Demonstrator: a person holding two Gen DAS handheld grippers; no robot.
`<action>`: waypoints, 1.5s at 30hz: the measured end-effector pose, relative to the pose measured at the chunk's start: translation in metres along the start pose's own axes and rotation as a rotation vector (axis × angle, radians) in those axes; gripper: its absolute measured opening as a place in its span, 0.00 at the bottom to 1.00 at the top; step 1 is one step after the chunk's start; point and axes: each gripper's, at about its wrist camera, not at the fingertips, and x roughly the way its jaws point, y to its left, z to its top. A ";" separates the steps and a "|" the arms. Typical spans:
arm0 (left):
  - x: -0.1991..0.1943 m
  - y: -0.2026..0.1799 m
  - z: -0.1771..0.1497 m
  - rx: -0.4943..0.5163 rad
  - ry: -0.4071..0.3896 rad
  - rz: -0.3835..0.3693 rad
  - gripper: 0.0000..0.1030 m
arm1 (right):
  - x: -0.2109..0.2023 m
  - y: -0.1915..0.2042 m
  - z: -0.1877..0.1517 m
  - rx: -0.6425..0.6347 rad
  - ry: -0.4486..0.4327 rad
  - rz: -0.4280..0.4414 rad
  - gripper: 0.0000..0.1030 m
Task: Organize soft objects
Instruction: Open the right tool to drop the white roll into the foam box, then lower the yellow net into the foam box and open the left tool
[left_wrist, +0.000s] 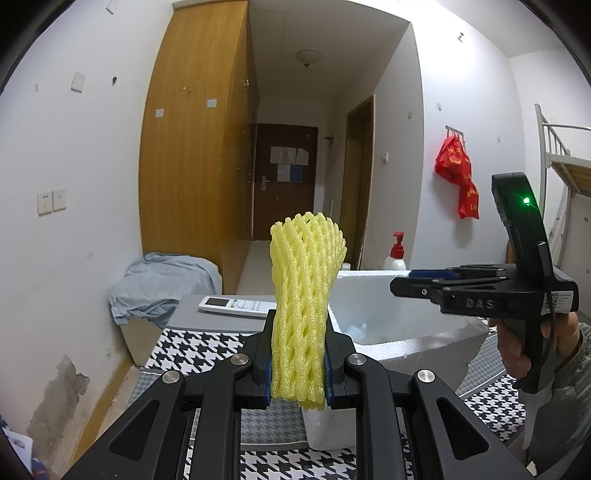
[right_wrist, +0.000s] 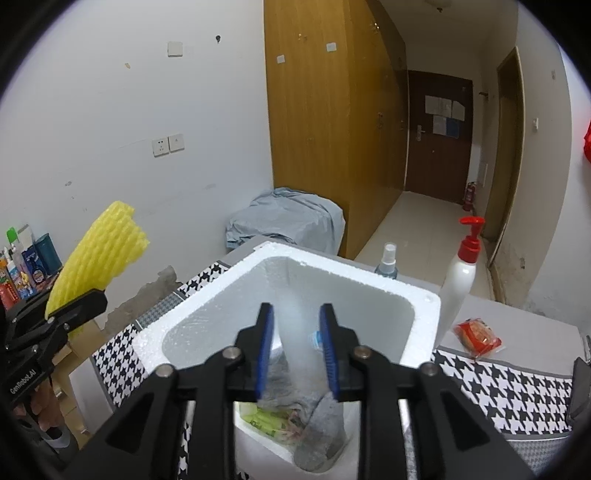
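The left gripper is clamped on a yellow foam mesh fruit sleeve, which stands upright between its 2 blue pads, pinched at its lower part with the free end flaring above. Just ahead and to that gripper's right sits the white polystyrene foam box on the black-and-white houndstooth cloth.

The right gripper hovers directly over the box's opening with its jaws apart; a pale translucent strip hangs between them, blurred, and I cannot tell whether they grip it. Below it, inside the box, lie a grey sock and some green-patterned soft items.

The step in hand looks like dropping the sleeve into the box. To do it well, carry the sleeve rightward over the rim, tilt it down, clear the right gripper aside, then release low so the light foam does not bounce out.

Farther beyond stands a white pump bottle with a red top.
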 end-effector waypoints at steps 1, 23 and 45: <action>0.000 0.000 0.000 0.000 -0.001 0.002 0.20 | -0.001 0.000 0.000 -0.003 -0.002 0.004 0.55; 0.012 -0.014 0.010 0.014 0.009 -0.038 0.20 | -0.042 -0.006 -0.010 -0.014 -0.097 -0.046 1.00; 0.055 -0.051 0.023 0.061 0.076 -0.125 0.20 | -0.086 -0.038 -0.042 0.046 -0.138 -0.103 1.00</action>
